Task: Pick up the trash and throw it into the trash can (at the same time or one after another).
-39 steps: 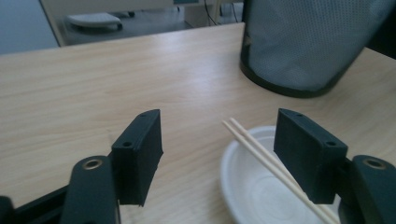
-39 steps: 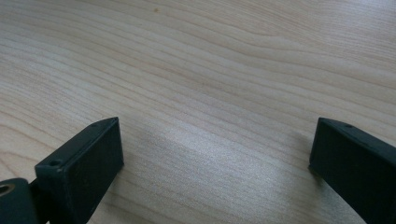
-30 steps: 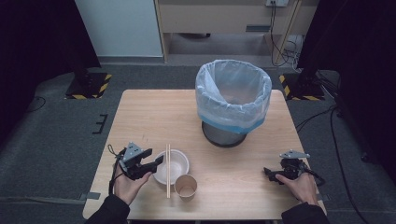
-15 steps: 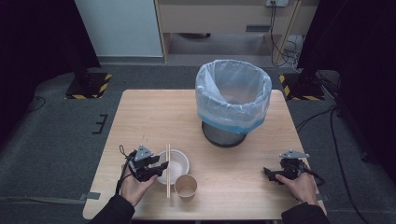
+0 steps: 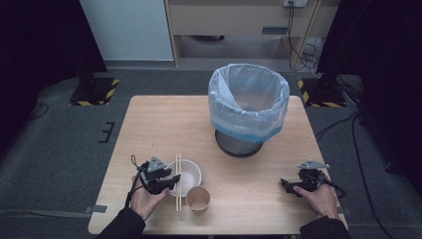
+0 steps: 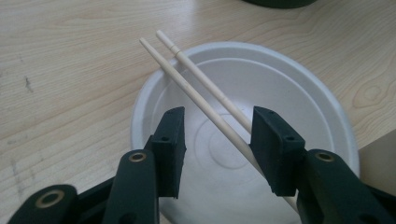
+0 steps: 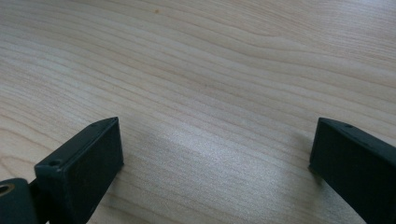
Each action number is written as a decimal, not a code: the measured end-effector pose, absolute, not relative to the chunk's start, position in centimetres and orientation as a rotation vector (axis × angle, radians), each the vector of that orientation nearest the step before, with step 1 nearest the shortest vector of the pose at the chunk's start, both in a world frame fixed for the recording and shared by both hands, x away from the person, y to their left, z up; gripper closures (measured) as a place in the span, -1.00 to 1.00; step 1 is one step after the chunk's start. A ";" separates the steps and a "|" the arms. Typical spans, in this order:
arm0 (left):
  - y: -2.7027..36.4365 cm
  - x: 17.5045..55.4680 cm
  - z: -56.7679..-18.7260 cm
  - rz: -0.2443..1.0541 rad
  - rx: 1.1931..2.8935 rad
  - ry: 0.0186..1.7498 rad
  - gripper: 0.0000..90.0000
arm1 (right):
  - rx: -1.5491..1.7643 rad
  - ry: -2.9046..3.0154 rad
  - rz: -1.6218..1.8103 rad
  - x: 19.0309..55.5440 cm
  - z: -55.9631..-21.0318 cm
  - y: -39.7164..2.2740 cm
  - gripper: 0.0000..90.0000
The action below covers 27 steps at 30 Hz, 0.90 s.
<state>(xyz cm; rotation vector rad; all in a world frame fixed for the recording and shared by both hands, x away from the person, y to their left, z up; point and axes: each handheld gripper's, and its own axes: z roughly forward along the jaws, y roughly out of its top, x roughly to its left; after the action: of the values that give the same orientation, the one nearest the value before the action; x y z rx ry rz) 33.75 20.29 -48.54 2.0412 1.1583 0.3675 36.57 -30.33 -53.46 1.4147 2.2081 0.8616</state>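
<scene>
Since the earlier frame, left gripper (image 5: 171, 180) has advanced toward 3 o'clock, from beside the bowl (image 5: 188, 175) to over its 9 o'clock rim, and its jaws have just been closing, with the chopsticks (image 5: 178, 180) between them. Right gripper (image 5: 286, 185) has kept its place. Table (image 5: 164, 122): light wood, rectangular, on a grey floor. Bin (image 5: 249, 107): lined with a pale translucent bag, standing at 12 o'clock of the table centre, well apart from both grippers. Bowl: white, shallow, upright, near the table's 7 o'clock edge. Cup (image 5: 198, 199): brown paper, upright, open, just beside the bowl at its 5 o'clock. Chopsticks: a pair of pale wooden sticks laid side by side across the bowl's 9 o'clock part, running from 12 to 6 o'clock in the high view, with both ends past the rim. In the left gripper view the chopsticks (image 6: 205, 100) cross the bowl (image 6: 289, 93) slantwise and pass between the jaws of the left gripper (image 6: 217, 149); one stick lies against the inner face of the 3 o'clock pad, while a clear gap remains at the 9 o'clock pad, so the jaws are at a medium width and not clamped. In the right gripper view the right gripper (image 7: 215, 156) has its jaws spread wide over bare table (image 7: 210, 70), with nothing between them.
</scene>
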 end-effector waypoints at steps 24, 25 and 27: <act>21.0 34.2 -48.8 0.362 2.062 1.245 0.63 | 1.409 2.210 0.863 36.6 -53.5 -30.3 -0.94; 21.0 34.2 -48.8 0.360 2.062 1.247 0.65 | 1.409 2.210 0.863 36.6 -53.5 -30.3 -0.94; 21.0 34.2 -48.8 0.358 2.062 1.253 0.71 | 1.409 2.210 0.864 36.6 -53.5 -30.3 -0.94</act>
<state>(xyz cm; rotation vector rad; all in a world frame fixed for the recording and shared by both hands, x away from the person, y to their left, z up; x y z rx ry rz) 34.21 20.98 -48.79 2.0622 1.2527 0.3581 36.60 -30.31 -53.47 1.4094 2.2095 0.8636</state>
